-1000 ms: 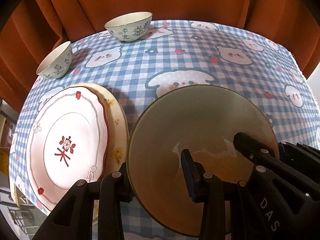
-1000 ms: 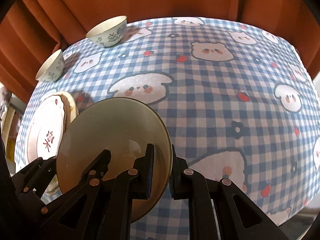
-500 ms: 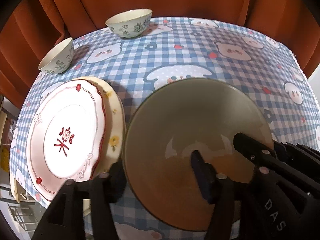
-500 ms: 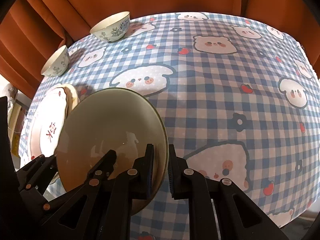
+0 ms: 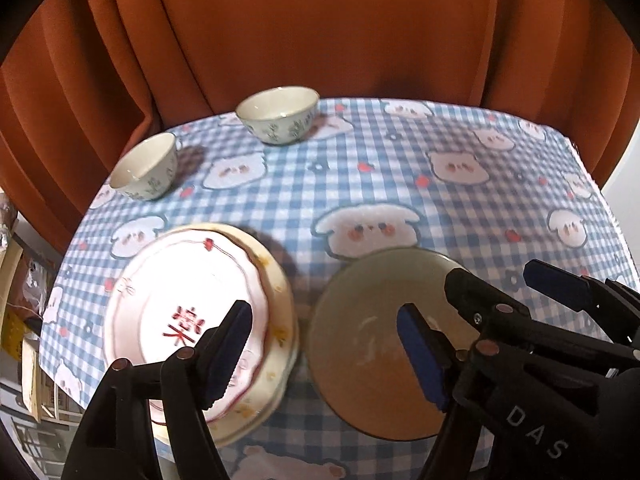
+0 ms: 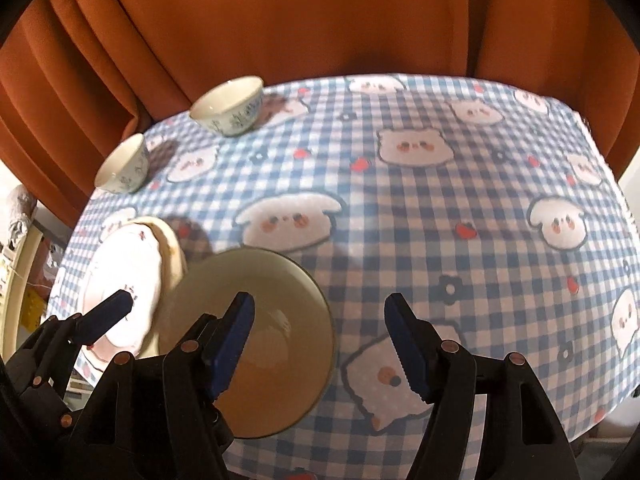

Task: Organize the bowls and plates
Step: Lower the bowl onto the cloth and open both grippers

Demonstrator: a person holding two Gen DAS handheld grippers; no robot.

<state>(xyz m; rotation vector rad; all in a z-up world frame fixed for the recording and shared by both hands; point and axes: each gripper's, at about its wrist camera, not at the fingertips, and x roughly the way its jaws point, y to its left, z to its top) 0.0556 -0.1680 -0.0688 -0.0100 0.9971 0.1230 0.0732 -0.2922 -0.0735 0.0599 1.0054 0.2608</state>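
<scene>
An olive-green plate (image 5: 372,344) lies flat on the checked tablecloth near the front edge; it also shows in the right wrist view (image 6: 260,344). My left gripper (image 5: 324,352) is open above it and above the white plate with red markings (image 5: 184,304), which rests on a cream plate (image 5: 276,292). My right gripper (image 6: 320,340) is open and empty, its left finger over the green plate's right part. Two white floral bowls, one larger (image 5: 278,118) and one smaller (image 5: 146,166), stand at the far left.
An orange curtain (image 5: 320,28) hangs behind the table. The tablecloth (image 6: 460,216) with bear prints spreads to the right. The table's left edge drops off beside the stacked plates (image 6: 124,292).
Both grippers have opened and let go of the green plate, which now lies on the table. Both have pulled back and up, so more of the table shows.
</scene>
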